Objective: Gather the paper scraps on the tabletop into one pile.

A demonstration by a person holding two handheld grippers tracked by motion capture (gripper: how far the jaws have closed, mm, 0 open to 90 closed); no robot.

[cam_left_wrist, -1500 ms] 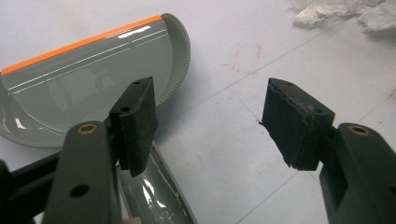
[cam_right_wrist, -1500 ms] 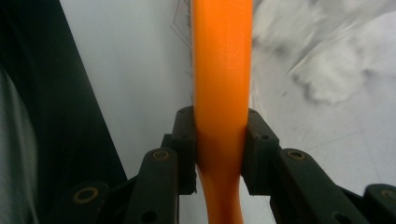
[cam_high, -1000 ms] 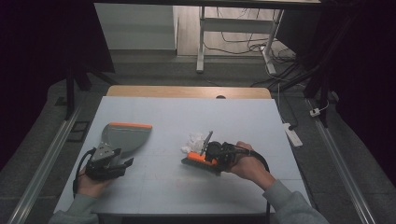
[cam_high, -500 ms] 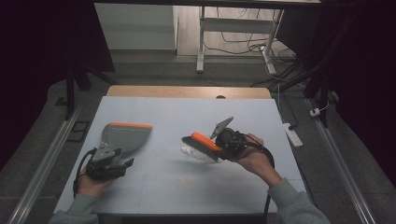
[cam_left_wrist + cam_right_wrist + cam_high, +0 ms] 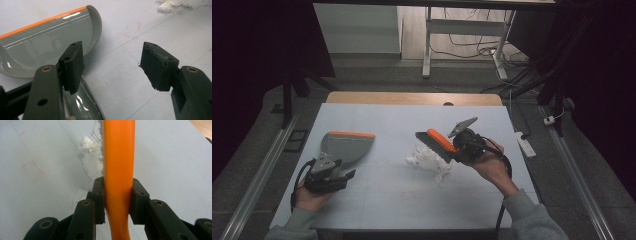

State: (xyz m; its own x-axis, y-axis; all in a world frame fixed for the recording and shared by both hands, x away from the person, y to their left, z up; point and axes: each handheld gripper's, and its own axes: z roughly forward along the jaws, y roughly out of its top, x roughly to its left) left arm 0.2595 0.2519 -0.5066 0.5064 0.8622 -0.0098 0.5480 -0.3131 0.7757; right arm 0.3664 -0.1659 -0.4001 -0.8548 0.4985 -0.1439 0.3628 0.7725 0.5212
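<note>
Right gripper view has the right gripper (image 5: pixel 117 202) with its jaws pinching the brush (image 5: pixel 119 157) across its orange handle, one pad on each flank, the handle running straight ahead from between them. Ahead and to the left of the jaws, bristles show at the brush's left edge, right beside the white paper (image 5: pixel 87 160) crumpled on the table (image 5: pixel 175 157). In the high view the brush stands tilted, its head just above the far edge of the paper, with the paper between brush and dustpan (image 5: pixel 346 147).

In the left gripper view the left gripper (image 5: pixel 112 67) has its jaws spread wide, nothing between them. The dustpan's grey handle runs under the left jaw, and its tray lies ahead and left of it, orange lip farthest away. The paper sits far ahead, to the right of the right jaw.

Risks, as I judge them:
- The dustpan is unheld. If the brush pushes the paper against it, the pan may slide away across the smooth table.
- The handle is smooth and rounded, and it is gripped far from the bristles. Pressing down on the sweep could twist it in the pads.
- The paper looks light and loose. A fast stroke may scatter it or ride over it.
- The pan's lip faces away from the paper, so a sweep could miss the mouth.
</note>
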